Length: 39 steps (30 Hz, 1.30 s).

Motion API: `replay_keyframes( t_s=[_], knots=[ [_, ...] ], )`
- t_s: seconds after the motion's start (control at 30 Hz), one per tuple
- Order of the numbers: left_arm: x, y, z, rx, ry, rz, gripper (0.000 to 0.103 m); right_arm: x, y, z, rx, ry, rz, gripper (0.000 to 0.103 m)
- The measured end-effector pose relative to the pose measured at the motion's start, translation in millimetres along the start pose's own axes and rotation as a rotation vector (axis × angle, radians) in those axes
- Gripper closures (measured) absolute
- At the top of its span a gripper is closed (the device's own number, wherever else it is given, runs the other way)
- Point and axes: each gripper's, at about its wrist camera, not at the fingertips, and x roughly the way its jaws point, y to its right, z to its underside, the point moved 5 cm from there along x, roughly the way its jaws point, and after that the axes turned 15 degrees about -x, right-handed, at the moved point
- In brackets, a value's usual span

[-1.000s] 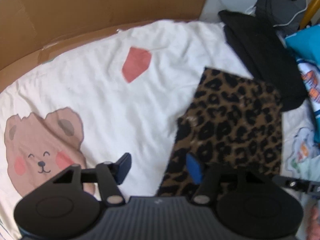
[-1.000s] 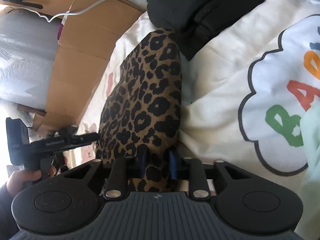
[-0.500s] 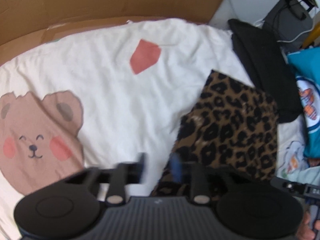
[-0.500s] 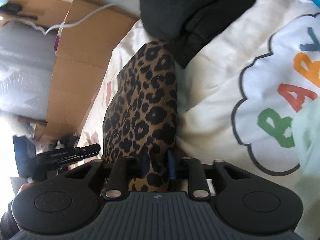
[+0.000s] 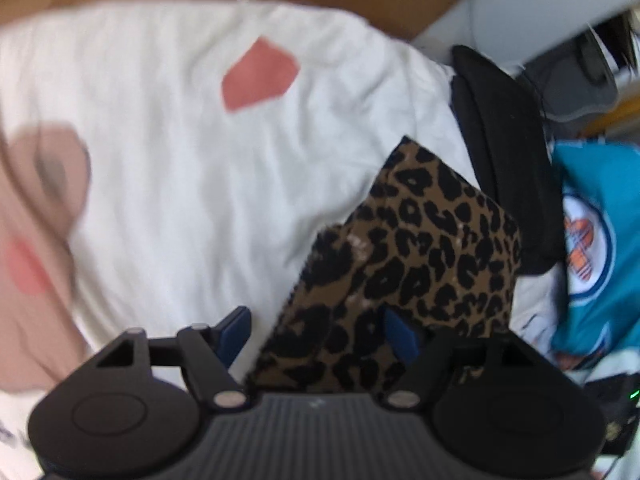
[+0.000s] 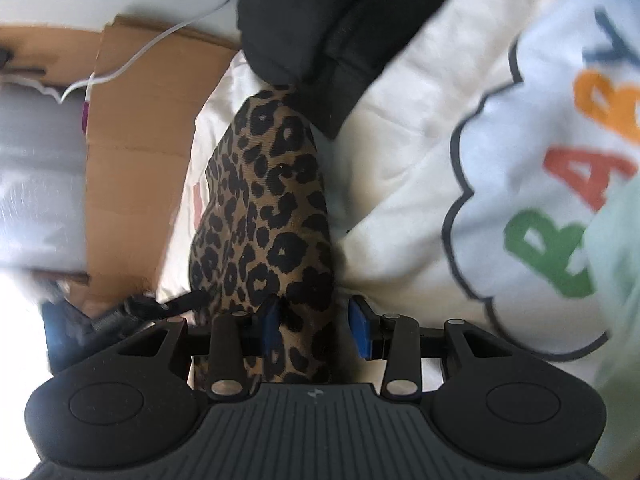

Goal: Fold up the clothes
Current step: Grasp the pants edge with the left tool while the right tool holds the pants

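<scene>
The left gripper (image 5: 316, 330) stood with its jaws wide and still opening. The near left edge of the folded leopard-print garment (image 5: 420, 264) lay between the blue pads (image 5: 234, 330), which did not press on it. The right gripper (image 6: 314, 326) was likewise opening; the near right edge of the same garment (image 6: 264, 208) sat between its pads (image 6: 360, 330), with a visible gap on the right side. Neither claw gripped anything.

The garment lay as a compact rectangle on a white bedsheet (image 5: 200, 180) printed with a bear at 9 o'clock and a red patch (image 5: 258, 78) at 11 o'clock. In the left wrist view, a black garment (image 5: 508, 160) touched its far edge at 1 o'clock, and a teal garment (image 5: 592, 240) lay at 3 o'clock. In the right wrist view, a white "BABY" print (image 6: 540, 200) lay at 2 o'clock.

Probable faults from this state:
- If either claw withdrew while a pad dragged on the cloth, the top layer could lift and the fold could spring open.
- The black garment at the far edge could snag if the folded piece were shifted.
- The frame was blurred, so exact pad clearance on the left side could not be confirmed.

Containers: flattened cardboard (image 6: 132, 152) stood at 10 o'clock beyond the sheet; no box interior or contents were visible.
</scene>
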Motion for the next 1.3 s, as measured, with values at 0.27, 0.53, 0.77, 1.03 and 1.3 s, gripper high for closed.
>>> replay_keyframes(
  t_s=[0.27, 0.53, 0.77, 1.03, 1.3],
  knots=[
    [-3.6, 15.1, 8.8, 0.154, 0.065, -0.029, 0.066, -0.1, -11.3, -1.2, -0.008, 0.003, -0.01, 0.065],
    [-9.1, 11.9, 4.5, 0.151, 0.078, -0.006, 0.06, 6.9, -13.2, 2.3, -0.044, -0.02, -0.005, 0.064],
    [8.3, 7.7, 8.1, 0.124, 0.026, 0.039, 0.027, 17.2, -14.0, 4.9, -0.063, -0.039, -0.002, 0.062],
    [2.5, 16.0, 10.5, 0.183, 0.042, 0.036, 0.056, 4.5, -26.4, 1.3, -0.13, -0.02, 0.019, 0.084],
    [-3.7, 12.8, 7.5, 0.161, 0.033, 0.05, 0.053, 3.3, -26.0, -3.1, -0.125, -0.03, 0.056, 0.075]
  ],
)
